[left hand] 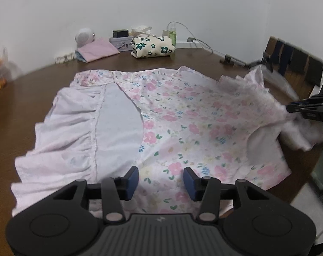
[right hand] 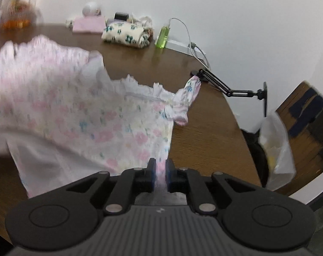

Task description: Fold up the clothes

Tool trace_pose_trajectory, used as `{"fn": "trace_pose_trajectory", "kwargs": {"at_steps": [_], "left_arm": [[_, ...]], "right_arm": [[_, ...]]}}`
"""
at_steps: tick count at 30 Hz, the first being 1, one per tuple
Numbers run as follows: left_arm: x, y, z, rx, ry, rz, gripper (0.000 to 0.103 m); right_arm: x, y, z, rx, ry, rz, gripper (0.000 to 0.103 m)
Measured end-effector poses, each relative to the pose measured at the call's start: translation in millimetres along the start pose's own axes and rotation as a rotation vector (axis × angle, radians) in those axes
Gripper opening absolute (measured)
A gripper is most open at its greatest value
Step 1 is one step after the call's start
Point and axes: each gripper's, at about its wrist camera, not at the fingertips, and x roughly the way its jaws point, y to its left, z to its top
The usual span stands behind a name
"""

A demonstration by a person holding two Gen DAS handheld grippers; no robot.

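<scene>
A pale pink floral garment (left hand: 182,115) with a ruffled hem lies spread on the brown wooden table (left hand: 44,79). My left gripper (left hand: 161,181) hovers over its near edge, jaws open, and the blue pads (left hand: 132,179) stand apart with no cloth pinched between them. My right gripper (right hand: 160,170) is shut on a fold of the garment's (right hand: 86,111) edge, which is lifted and blurred. In the left wrist view the right gripper (left hand: 289,107) comes in from the right edge, its tip at the raised ruffled sleeve.
At the back of the table are a folded cream cloth with green flowers (left hand: 153,47), a folded pink cloth (left hand: 97,49), a green bottle (right hand: 164,36), a white cable (right hand: 193,44) and a black jointed holder arm (right hand: 225,85). A wooden chair (right hand: 306,115) with a plastic bag (right hand: 276,140) stands to the right.
</scene>
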Motion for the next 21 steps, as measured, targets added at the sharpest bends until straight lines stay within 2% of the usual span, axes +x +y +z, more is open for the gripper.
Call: {"fn": "trace_pose_trajectory", "kwargs": {"at_steps": [2, 3, 6, 9, 11, 13, 16, 18, 20, 21], "left_arm": [[-8.9, 11.1, 3.4, -0.045, -0.028, -0.02, 0.046], [-12.2, 19.1, 6.2, -0.06, -0.044, 0.005, 0.046], [-9.0, 37.1, 9.7, -0.048, -0.037, 0.159, 0.046], [-6.6, 53.9, 8.3, -0.033, -0.018, 0.234, 0.046], [-8.0, 64.6, 7.2, -0.024, -0.025, 0.235, 0.046], [-8.9, 69.4, 6.4, 0.01, -0.049, 0.234, 0.05], [-1.9, 73.6, 4.2, 0.048, -0.042, 0.204, 0.051], [5.0, 72.3, 2.6, 0.064, -0.006, 0.221, 0.053], [0.0, 71.1, -1.9, 0.054, -0.003, 0.234, 0.053], [-2.6, 70.5, -4.2, 0.05, -0.002, 0.24, 0.053]], "right_arm": [[1.5, -8.5, 11.0, 0.035, -0.034, 0.026, 0.01], [4.8, -13.0, 17.4, 0.05, -0.051, 0.034, 0.01], [29.7, -11.2, 28.2, 0.046, 0.023, 0.109, 0.01], [33.3, 0.1, 25.5, 0.006, 0.036, 0.083, 0.011], [25.9, 5.1, 22.5, 0.016, 0.042, 0.037, 0.012], [2.5, 15.5, 21.5, 0.036, -0.016, 0.116, 0.014], [-25.0, 53.6, 14.6, -0.046, -0.075, 0.286, 0.024], [-25.9, 75.4, 9.6, -0.094, -0.07, 0.319, 0.024], [-16.5, 72.9, 8.9, -0.078, -0.051, 0.314, 0.024], [-11.7, 71.3, 8.6, -0.069, -0.041, 0.311, 0.028]]}}
